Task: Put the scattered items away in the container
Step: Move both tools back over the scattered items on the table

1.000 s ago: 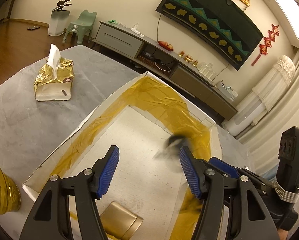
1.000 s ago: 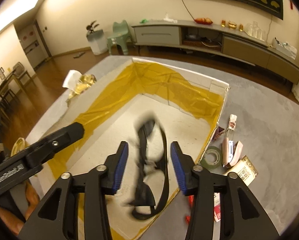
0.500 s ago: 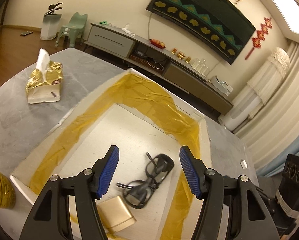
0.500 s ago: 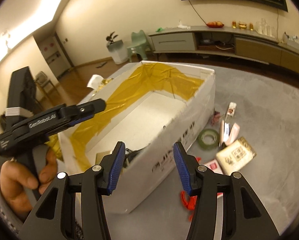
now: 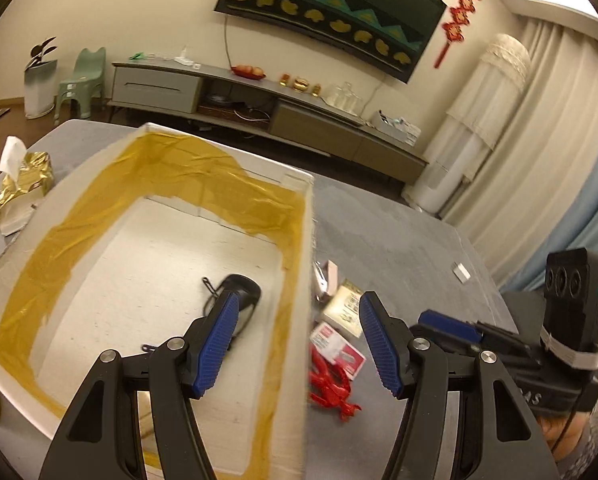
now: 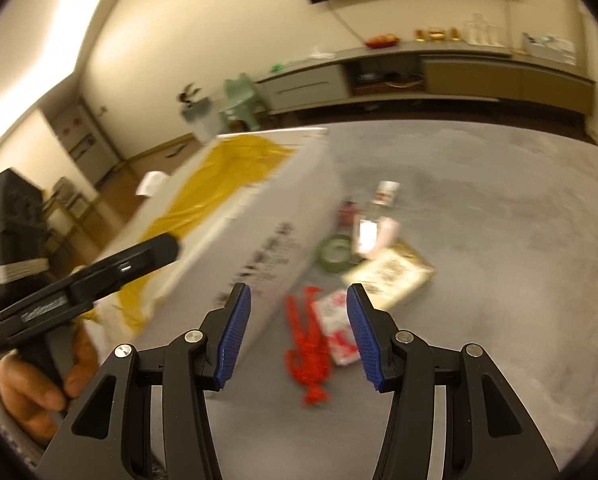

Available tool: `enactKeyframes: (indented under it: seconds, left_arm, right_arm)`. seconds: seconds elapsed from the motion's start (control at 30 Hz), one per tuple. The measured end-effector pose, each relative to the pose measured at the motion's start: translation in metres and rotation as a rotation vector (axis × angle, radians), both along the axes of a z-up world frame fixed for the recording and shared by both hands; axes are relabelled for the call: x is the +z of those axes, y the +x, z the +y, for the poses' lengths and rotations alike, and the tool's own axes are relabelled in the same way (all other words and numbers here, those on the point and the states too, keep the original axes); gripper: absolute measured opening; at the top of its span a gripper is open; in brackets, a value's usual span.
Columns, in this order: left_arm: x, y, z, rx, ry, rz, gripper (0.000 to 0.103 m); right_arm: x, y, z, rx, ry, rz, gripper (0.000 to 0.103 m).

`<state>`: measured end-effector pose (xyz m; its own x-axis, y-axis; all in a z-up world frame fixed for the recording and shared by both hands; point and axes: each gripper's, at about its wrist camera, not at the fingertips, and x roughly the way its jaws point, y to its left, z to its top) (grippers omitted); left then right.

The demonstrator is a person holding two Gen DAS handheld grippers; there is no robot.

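A: Left to right, what lies where?

B: My left gripper (image 5: 295, 340) hangs released over the box (image 5: 309, 240), where the glasses (image 5: 235, 300) already lie. The red toy (image 6: 309, 344) lies outside on the surface (image 6: 479, 220), beside the box wall.

A: Which gripper is nearer?

B: I judge my right gripper (image 6: 297, 332): fingers released, the toy straight ahead, long axis running away from them.

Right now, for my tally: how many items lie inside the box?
1: the black glasses on the box floor near its right wall, partly behind the left tongs. More may be hidden beneath the tongs.
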<state>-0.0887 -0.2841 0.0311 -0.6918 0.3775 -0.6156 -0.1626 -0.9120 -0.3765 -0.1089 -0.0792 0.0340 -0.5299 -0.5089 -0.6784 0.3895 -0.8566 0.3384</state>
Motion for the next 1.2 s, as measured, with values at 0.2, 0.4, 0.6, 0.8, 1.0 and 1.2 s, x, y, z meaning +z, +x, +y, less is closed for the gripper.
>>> enactKeyframes:
  seconds: [0.2,0.4,0.6,0.8,1.0,1.2]
  left_arm:
    - [0.001,0.014,0.035,-0.095,-0.026,0.022,0.063]
    - [0.008,0.036,0.064,-0.123,-0.198,0.120,0.063]
    - [0.008,0.047,0.086,-0.250,-0.188,0.141,0.063]
    - [-0.015,0.026,0.085,-0.252,-0.238,0.125,0.063]
    - [-0.017,0.006,0.081,-0.178,-0.260,0.136,0.063]
    - [-0.022,-0.005,0.062,-0.090,-0.307,0.119,0.063]
  right_arm:
    - [-0.020,-0.004,0.017,-0.039,0.048,-0.045,0.053]
    - [-0.033,-0.007,0.008,-0.001,0.122,-0.051,0.053]
    - [-0.058,-0.017,-0.005,0.021,0.184,-0.078,0.053]
    - [-0.077,-0.028,-0.006,-0.005,0.195,-0.118,0.053]
    - [-0.082,-0.034,0.003,-0.032,0.177,-0.135,0.053]
    - [-0.083,-0.032,-0.012,0.025,0.188,-0.125,0.053]
